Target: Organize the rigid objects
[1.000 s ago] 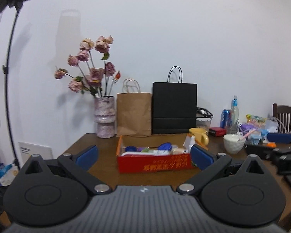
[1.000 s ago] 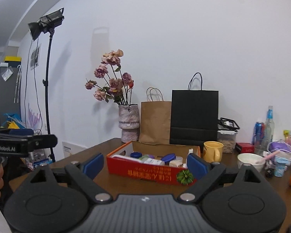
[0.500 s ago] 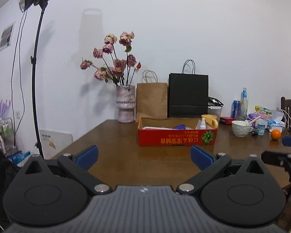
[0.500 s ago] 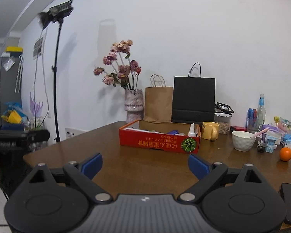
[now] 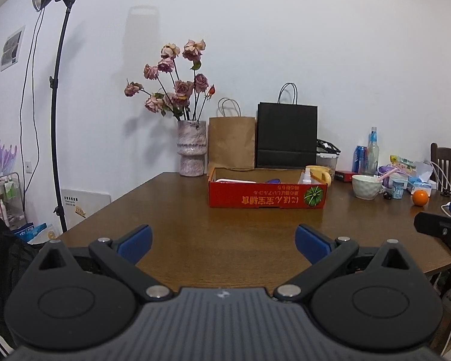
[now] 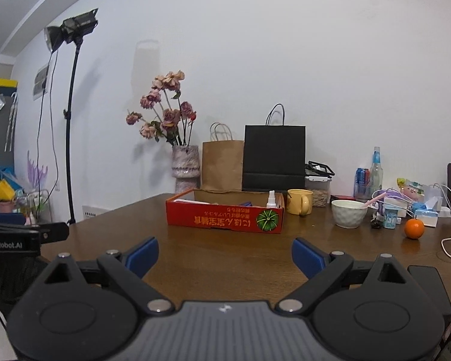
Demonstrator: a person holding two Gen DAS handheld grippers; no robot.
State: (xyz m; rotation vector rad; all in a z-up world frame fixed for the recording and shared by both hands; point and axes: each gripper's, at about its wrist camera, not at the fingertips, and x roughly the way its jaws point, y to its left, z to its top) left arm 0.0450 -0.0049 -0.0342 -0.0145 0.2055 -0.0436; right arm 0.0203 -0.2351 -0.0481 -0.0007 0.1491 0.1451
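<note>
There, both the left gripper point(image 5: 222, 240) and right gripper point(image 6: 225, 251) hung wide open and empty at the table's point(image 5: 225, 234) near edge, the red box point(image 5: 267, 194) well beyond their jaws.

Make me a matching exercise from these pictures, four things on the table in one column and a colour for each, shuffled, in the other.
Things:
1. cardboard box
2. mug
3. bowl
4. tall paper bag with cord handles

Colours:
A. yellow
B. black
C. red
D. white

Pairs: 1-C, 2-A, 3-D, 4-B
</note>
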